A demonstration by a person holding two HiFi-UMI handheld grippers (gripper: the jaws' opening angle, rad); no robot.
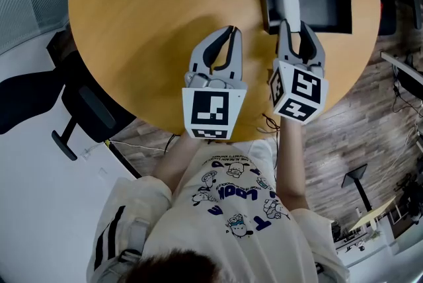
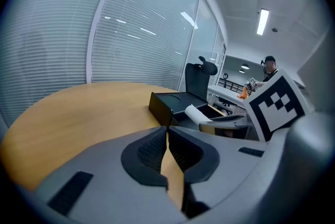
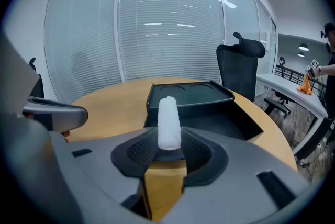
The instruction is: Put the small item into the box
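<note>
My right claw (image 3: 168, 140) pinches the white roll (image 3: 168, 118) over the black box's (image 3: 220, 124) 6 o'clock edge; my left claw (image 2: 167, 135), pressed together, sits at its 9 o'clock.

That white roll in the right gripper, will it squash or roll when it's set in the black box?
The white roll looks like wrapped cloth or paper, so it probably gives in the right gripper. It sticks out without drooping, so likely light and firm. Being cylindrical, it may roll in the black box until a wall stops it.

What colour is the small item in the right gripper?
The small item is white; clearest in the right gripper view.
</note>
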